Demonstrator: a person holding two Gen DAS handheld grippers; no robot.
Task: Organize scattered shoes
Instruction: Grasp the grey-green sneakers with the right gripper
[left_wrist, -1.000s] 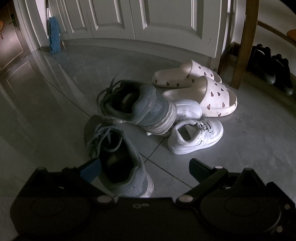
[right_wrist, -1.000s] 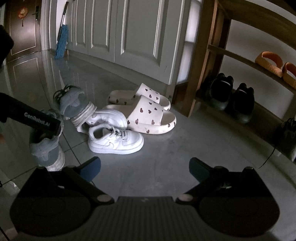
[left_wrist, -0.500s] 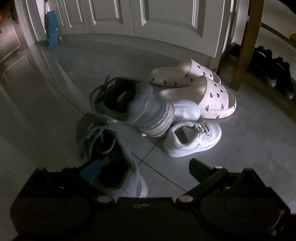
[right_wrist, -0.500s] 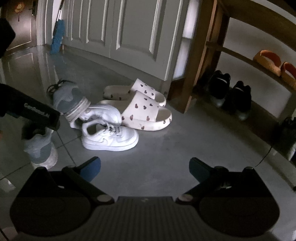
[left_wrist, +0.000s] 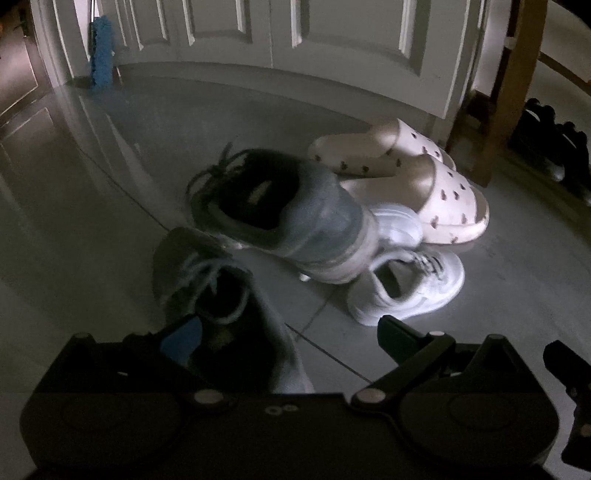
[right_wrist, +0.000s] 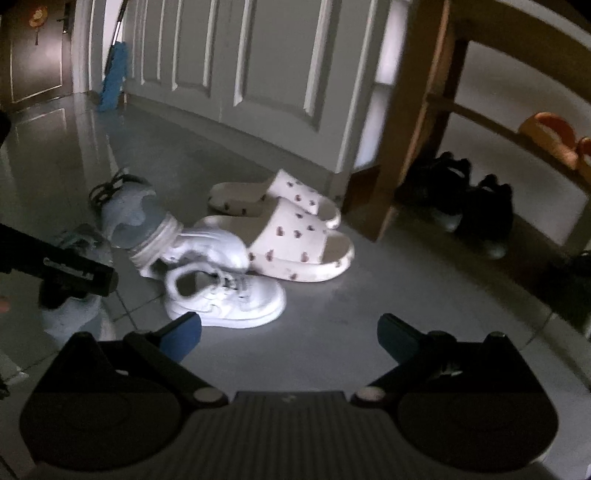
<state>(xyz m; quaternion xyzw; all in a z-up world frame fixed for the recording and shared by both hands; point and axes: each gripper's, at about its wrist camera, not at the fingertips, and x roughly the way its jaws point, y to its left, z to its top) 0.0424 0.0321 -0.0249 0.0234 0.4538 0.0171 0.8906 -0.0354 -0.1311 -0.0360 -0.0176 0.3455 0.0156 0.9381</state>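
On the grey tiled floor (right_wrist: 424, 295) in front of the white panelled doors (right_wrist: 266, 62), a heap of shoes. My left gripper (left_wrist: 288, 332) hangs low over the near grey sneaker (left_wrist: 221, 295); its fingers stand wide apart, nothing between the pads, and the left finger's blue pad (left_wrist: 181, 338) sits at the rim of that shoe's opening. I cannot tell whether it touches. My right gripper (right_wrist: 288, 334) is also spread wide and empty, above bare floor just near of the small white sneaker (right_wrist: 229, 299).

The far grey sneaker (left_wrist: 295, 214) lies tipped, its heel and sole resting up on a second white sneaker (right_wrist: 210, 247), which shows only partly under it. The small white sneaker stands upright on the tile just near of that one, toe pointing right. To the right and farther off, two cream slides with dark heart marks (right_wrist: 295, 240) (right_wrist: 280, 192) sit side by side, the nearer one touching the half-hidden white sneaker.

Far right, a wooden shoe rack (right_wrist: 406, 147): a pair of black shoes (right_wrist: 461, 199) on the bottom level, orange slippers (right_wrist: 554, 136) on the shelf above. A blue mop (right_wrist: 112, 79) leans by the doors at far left. Both views are dim and somewhat blurred.
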